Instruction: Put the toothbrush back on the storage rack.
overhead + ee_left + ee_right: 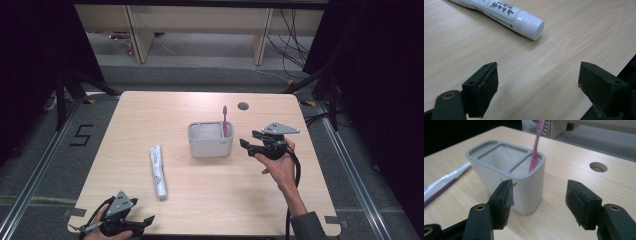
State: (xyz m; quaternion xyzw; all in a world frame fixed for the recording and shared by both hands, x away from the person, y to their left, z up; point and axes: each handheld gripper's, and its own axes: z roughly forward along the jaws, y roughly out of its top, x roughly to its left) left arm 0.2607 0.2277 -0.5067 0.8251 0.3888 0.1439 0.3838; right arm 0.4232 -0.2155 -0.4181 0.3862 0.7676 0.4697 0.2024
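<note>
Toothbrush (225,121) stands in holder (210,146); toothpaste tube (158,171) lies beside it.

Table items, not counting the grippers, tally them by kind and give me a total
Toothbrush: 1
Toothpaste tube: 1
Holder cup: 1
Total: 3

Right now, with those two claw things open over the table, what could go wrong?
The right gripper sits close beside the holder; a nudge might tip it, and the toothbrush leaning in its end slot could fall out. The toothpaste tube lies loose near the left gripper, so a bump might roll it.
</note>
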